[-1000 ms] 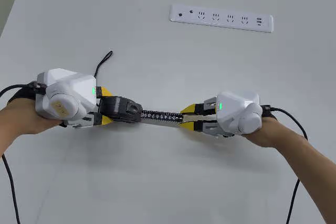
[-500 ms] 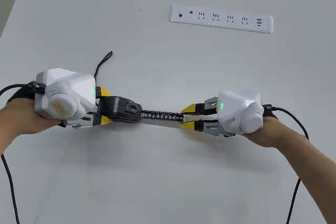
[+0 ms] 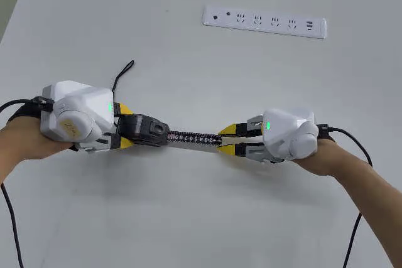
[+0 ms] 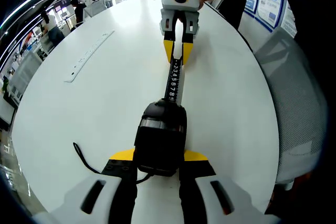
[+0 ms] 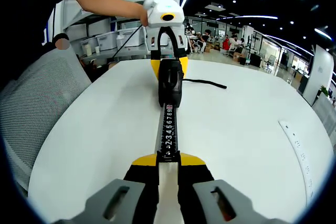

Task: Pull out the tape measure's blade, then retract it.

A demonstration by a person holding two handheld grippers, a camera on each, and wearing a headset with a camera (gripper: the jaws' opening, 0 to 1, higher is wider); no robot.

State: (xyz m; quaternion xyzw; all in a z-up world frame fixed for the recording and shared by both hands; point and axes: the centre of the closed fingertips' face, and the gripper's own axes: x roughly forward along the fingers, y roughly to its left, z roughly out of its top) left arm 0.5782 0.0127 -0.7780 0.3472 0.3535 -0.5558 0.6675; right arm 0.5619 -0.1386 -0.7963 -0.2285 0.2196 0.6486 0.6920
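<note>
Drawn slightly farther right, right gripper [image 3: 221, 140] is clamped on the blade [image 3: 195, 137]; left gripper [image 3: 127, 127], at left, clamps the black tape measure [image 3: 147, 130].

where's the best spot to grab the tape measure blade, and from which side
Grip the blade at its free end, coming in along its length from the side opposite the black case. It runs straight out as a narrow strip, so that end lines up with the pull; the right claw holds it there.
</note>
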